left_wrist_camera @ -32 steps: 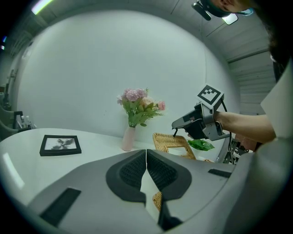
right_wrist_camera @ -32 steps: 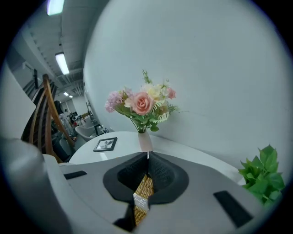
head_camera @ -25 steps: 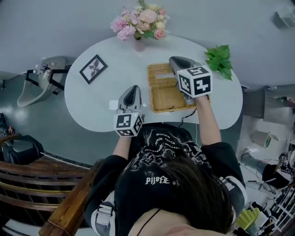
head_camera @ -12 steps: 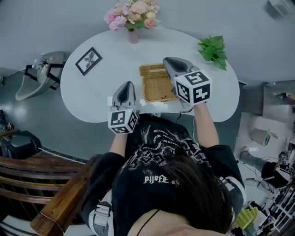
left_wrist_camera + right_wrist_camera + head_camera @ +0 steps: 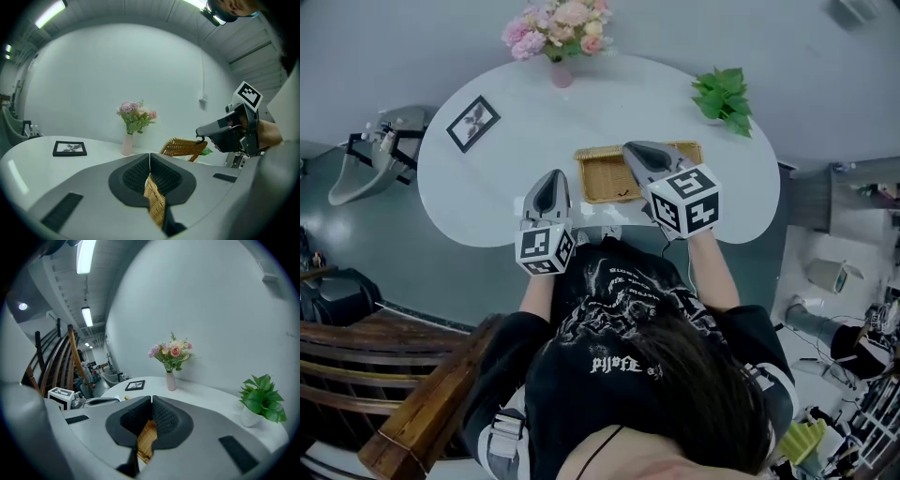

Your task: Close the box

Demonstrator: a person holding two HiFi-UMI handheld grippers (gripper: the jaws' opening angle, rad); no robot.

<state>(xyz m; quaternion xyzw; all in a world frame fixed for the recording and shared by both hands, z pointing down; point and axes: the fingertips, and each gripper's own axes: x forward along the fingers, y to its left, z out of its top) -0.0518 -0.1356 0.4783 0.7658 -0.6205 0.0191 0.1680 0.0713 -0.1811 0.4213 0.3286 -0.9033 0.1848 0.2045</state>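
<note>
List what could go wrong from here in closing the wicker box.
1. The right gripper pinches only the edge of the raised lid; it may slip and drop.
2. The left gripper, jaws together, sits beside the box; unsteadied, the box may slide toward the near table edge.

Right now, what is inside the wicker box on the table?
In the head view the wicker box shows only its woven bottom, with nothing in it. The right gripper covers its right part, so that part is unseen.
</note>
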